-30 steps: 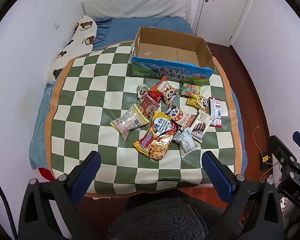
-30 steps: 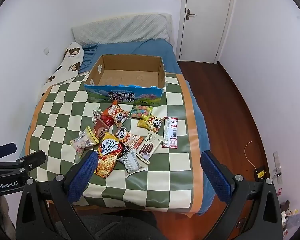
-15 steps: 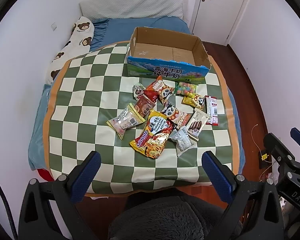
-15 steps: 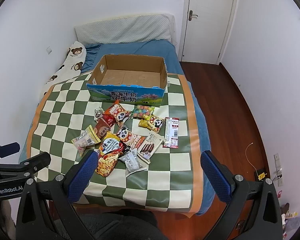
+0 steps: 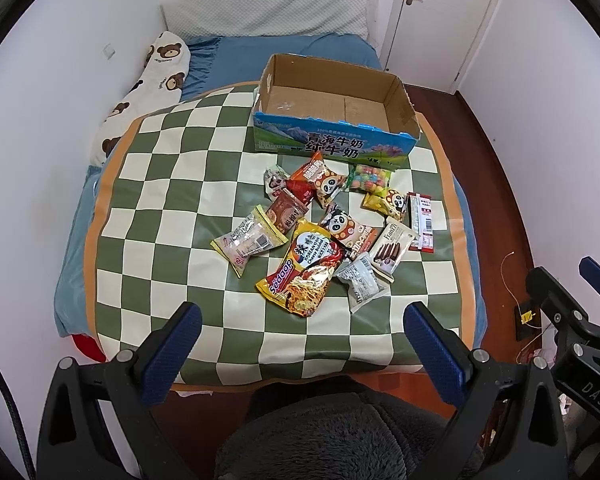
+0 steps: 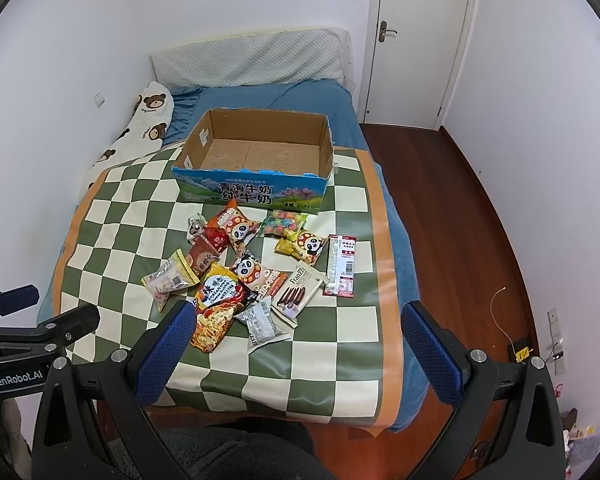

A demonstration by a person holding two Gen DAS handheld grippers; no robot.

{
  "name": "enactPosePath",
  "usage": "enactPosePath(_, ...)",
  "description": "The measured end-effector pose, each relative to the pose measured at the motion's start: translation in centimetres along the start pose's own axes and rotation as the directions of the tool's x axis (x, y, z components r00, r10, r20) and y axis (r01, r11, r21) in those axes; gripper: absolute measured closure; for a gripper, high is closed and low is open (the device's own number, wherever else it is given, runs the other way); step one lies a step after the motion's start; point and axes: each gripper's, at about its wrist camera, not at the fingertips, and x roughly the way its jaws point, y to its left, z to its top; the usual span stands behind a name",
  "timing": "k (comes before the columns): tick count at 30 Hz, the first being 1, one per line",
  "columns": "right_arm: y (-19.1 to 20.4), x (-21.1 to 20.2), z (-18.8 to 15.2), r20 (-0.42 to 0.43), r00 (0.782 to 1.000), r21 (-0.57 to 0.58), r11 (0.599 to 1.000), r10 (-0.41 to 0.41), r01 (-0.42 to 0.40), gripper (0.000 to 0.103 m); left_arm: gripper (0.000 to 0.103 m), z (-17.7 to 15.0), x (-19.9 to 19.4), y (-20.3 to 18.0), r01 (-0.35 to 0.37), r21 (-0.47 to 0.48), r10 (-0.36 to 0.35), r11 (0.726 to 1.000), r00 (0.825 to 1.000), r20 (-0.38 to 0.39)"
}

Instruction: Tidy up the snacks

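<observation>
Several snack packets lie in a loose pile on a green-and-cream checkered cloth (image 5: 172, 184) (image 6: 340, 344) over a bed. Among them are a yellow noodle packet (image 5: 306, 270) (image 6: 217, 308), panda packets (image 5: 342, 226) (image 6: 254, 274), a bag of coloured candies (image 5: 370, 178) (image 6: 283, 222) and a long red-and-white packet (image 5: 423, 220) (image 6: 341, 264). An open, empty cardboard box (image 5: 336, 110) (image 6: 256, 156) stands behind the pile. My left gripper (image 5: 300, 352) is open, near the bed's front edge. My right gripper (image 6: 298, 348) is open too, and holds nothing.
A bear-print pillow (image 5: 148, 92) (image 6: 140, 128) lies along the left wall and a grey pillow (image 5: 268, 14) (image 6: 252, 58) at the head. Wooden floor (image 6: 460, 216) and a white door (image 6: 420, 36) are to the right. A grey fuzzy sleeve (image 5: 340, 436) sits below.
Both cameras have tilted up and drawn back a little, so the bed and snacks sit lower and farther in view. The snacks and box have not moved.
</observation>
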Motion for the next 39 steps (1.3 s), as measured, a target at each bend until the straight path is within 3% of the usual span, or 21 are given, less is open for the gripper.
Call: enactPosePath(39,-0.33,-0.41,-0.02,0.004,1.0,0.001,1.0,0.005,-0.005,0.0,0.0,0.35,-0.44,-0.38,0.0,0.006,0.0,1.0,1.0,0.013)
